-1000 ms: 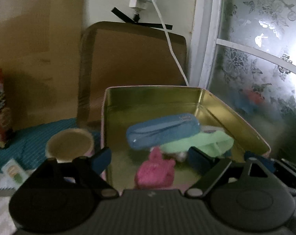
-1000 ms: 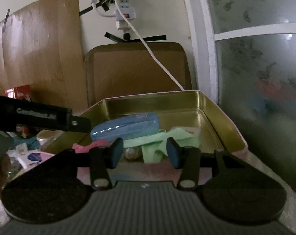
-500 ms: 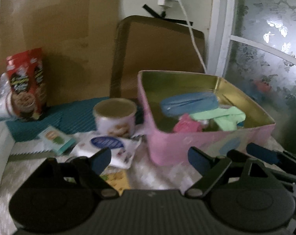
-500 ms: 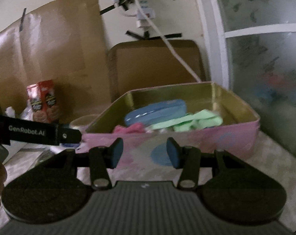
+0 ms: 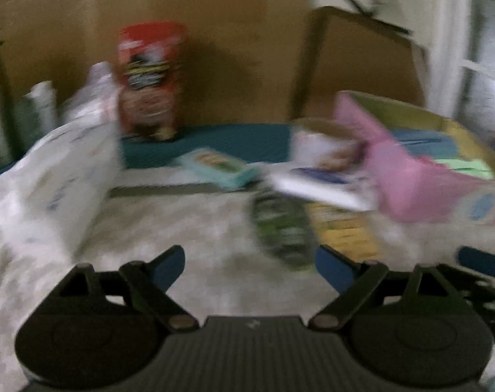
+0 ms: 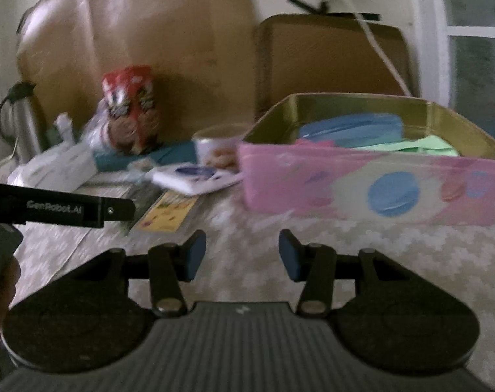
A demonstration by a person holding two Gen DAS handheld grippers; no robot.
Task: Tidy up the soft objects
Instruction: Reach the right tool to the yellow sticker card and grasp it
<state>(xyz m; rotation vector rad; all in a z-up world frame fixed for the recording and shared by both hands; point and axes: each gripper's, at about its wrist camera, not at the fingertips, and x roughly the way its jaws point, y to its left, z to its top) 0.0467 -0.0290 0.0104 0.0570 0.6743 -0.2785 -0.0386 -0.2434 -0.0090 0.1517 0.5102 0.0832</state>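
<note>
jaws: both apart, empty | right view only: thermos [image 6: 23,121] (blurred)

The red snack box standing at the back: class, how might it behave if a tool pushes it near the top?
The red box stands tall and narrow, so it would probably tip rather than slide. It looks like thin card, likely light and easily dented.
</note>
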